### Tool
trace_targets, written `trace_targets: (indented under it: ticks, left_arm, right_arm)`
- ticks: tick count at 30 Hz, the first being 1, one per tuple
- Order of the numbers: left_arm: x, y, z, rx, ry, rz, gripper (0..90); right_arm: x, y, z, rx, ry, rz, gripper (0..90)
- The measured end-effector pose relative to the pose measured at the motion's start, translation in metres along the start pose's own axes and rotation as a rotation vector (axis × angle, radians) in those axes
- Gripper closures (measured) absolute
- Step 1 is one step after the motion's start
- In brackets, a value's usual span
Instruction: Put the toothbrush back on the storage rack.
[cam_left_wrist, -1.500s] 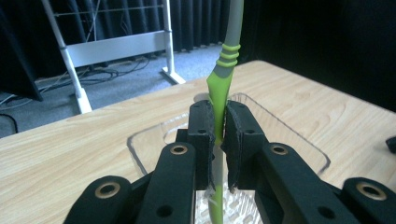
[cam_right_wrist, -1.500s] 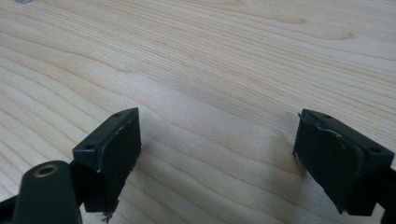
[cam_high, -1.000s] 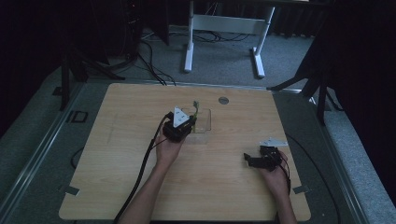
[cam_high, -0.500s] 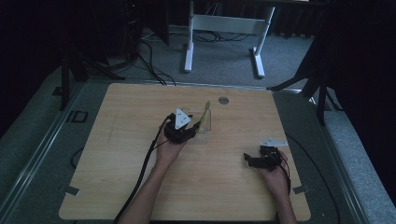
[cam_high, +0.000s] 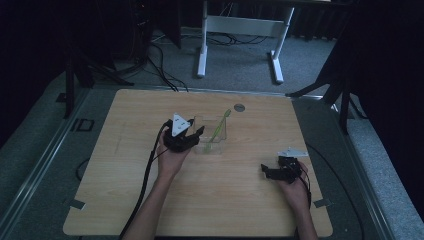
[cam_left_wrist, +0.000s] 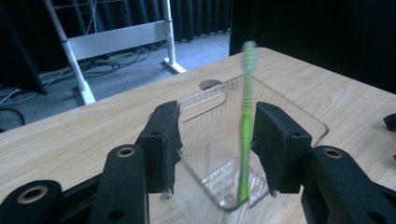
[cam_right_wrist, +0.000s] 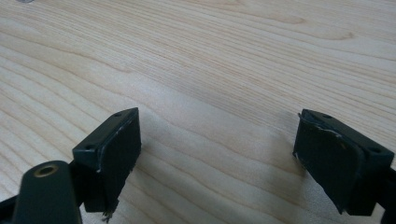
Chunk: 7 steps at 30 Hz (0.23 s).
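Note:
A clear plastic container (cam_high: 216, 137) stands near the middle of the wooden table (cam_high: 115, 195). A green toothbrush (cam_high: 220, 126) leans in it, head up and out over the rim. My left gripper (cam_high: 196, 138) is just left of the container, jaws open; they have just been opening. In the left gripper view the container's near corner (cam_left_wrist: 210, 140) sits between the jaws, and the blurred toothbrush (cam_left_wrist: 245, 126) stands free of both pads. My right gripper (cam_high: 266, 173) rests at the right front of the table, open over bare wood (cam_right_wrist: 217, 154).
A round grommet (cam_high: 239, 107) is set into the table behind the container. The left gripper's black cable (cam_high: 146, 180) trails back along the forearm. A white desk frame (cam_high: 240, 30) stands on the carpet beyond the far edge. Tape marks sit at the front corners.
The left gripper's jaws went from shut on the toothbrush to open, and the toothbrush now leans in the container. The left gripper drew back a little to the left. The right gripper stayed still.

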<state>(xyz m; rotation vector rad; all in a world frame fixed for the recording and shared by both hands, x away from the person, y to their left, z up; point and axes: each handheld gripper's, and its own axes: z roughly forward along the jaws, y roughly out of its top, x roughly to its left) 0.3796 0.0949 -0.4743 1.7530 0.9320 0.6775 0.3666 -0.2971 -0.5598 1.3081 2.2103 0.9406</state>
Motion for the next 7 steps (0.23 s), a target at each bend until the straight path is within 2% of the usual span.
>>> trace_targets:
  ticks: [3,6,7]
  left_arm:
    - [0.006,-0.003,-0.005,0.001,0.033,-0.011,47.6]
    - [0.017,-0.009,-0.01,0.003,0.075,-0.055,41.2]
    - [0.017,-0.009,-0.01,0.003,0.075,-0.055,38.7]
  right_arm:
    - [0.0,0.0,0.0,0.0,0.0,0.0,14.8]
    - [0.0,0.0,0.0,0.0,0.0,0.001,14.8]
    - [0.0,0.0,0.0,0.001,0.0,0.002,14.8]
